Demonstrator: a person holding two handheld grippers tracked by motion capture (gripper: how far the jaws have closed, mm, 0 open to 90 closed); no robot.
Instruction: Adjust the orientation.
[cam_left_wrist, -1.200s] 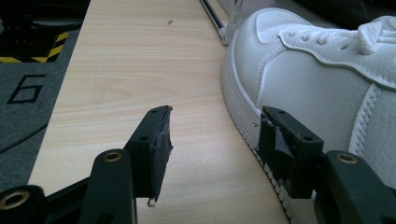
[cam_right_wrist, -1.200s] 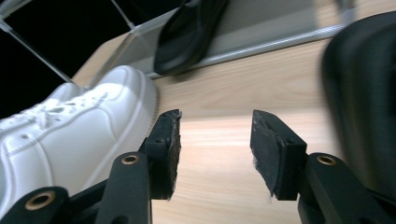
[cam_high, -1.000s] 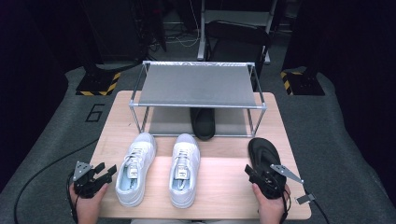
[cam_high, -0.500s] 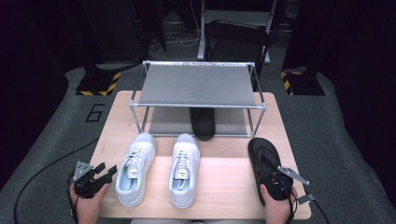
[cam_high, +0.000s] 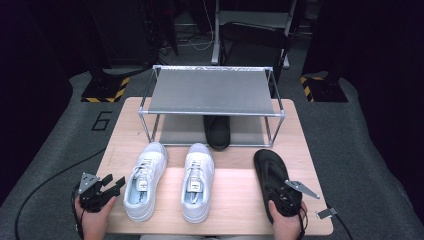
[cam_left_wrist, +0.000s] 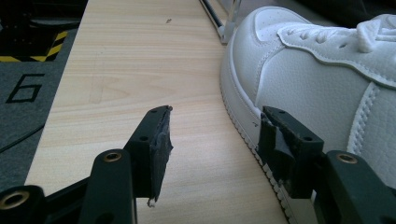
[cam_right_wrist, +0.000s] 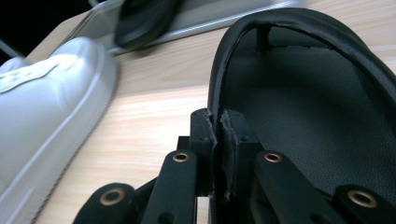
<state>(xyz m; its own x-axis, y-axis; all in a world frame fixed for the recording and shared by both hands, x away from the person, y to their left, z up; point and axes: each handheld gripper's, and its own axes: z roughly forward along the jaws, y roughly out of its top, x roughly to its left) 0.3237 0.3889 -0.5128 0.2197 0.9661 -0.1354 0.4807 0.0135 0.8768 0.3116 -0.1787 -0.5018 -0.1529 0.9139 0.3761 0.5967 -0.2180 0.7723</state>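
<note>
A black sandal lies on the right of the wooden table. My right gripper sits at its near heel end, shut on the sandal's left rim; in the right gripper view the jaws pinch that edge. A second black sandal lies under the wire rack. Two white sneakers stand side by side in the middle. My left gripper rests open at the table's front left, beside the left sneaker, with bare wood between its jaws.
The rack's metal legs stand just behind the sneakers' toes. Cables trail off both front corners onto the grey floor. Bare table shows left of the sneakers and between the right sneaker and the sandal.
The right hand and gripper slid along the black sandal toward the table's near edge, ending at its heel. The left gripper stayed put.
</note>
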